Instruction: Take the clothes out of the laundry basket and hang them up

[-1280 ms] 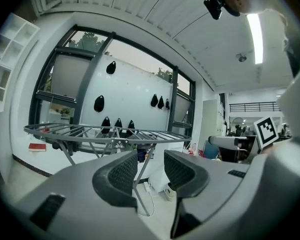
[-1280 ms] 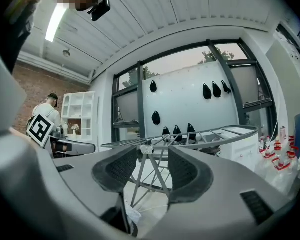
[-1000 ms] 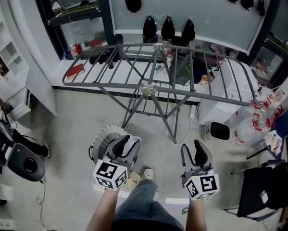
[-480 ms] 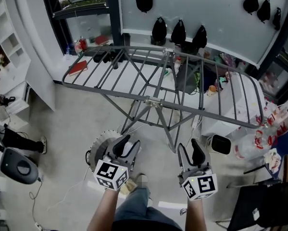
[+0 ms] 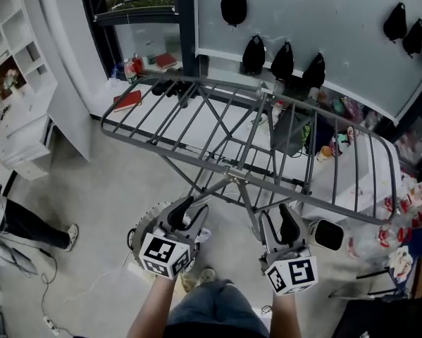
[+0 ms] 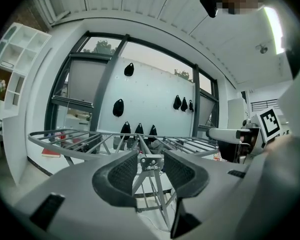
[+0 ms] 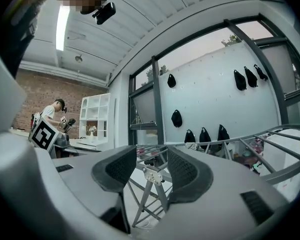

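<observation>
Left hand-held gripper (image 5: 189, 206): one, 7 o'clock, jaws apart, empty.
Right hand-held gripper (image 5: 278, 220): one, 5 o'clock, jaws wide, empty.
Drying rack (image 5: 246, 153): one, 12 o'clock.
Laundry basket (image 5: 141, 224): one, under the left hand-held gripper.

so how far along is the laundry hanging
Done: nothing, the drying rack has bare rails. In hand: nothing, the left tool and right tool both stand open and empty. Left: everything, starting with the round white basket partly hidden under the left tool.
</observation>
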`<move>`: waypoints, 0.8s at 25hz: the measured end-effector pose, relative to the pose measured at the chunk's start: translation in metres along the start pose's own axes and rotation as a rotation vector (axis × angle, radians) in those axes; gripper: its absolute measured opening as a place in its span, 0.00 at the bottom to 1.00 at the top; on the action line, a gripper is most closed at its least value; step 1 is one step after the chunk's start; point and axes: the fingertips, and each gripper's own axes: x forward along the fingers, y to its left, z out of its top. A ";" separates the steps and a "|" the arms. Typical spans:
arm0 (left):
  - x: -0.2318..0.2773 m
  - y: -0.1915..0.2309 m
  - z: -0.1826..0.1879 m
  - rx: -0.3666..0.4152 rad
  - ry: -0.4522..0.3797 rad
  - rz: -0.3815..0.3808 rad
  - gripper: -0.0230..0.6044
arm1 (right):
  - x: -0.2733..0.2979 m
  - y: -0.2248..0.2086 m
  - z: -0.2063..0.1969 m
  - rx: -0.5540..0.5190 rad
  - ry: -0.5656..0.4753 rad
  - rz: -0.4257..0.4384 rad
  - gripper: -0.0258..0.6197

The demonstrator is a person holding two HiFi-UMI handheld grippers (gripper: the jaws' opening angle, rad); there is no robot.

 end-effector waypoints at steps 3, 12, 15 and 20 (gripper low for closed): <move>0.004 0.006 0.002 0.007 -0.010 0.037 0.30 | 0.014 -0.005 -0.001 0.001 -0.009 0.044 0.32; -0.028 0.040 -0.005 -0.036 -0.022 0.219 0.30 | 0.058 0.042 -0.004 -0.036 0.028 0.279 0.32; -0.048 0.058 -0.010 -0.035 -0.018 0.279 0.30 | 0.070 0.072 -0.014 -0.030 0.053 0.365 0.32; -0.074 0.082 -0.030 -0.070 -0.004 0.356 0.30 | 0.081 0.116 -0.042 -0.024 0.117 0.477 0.32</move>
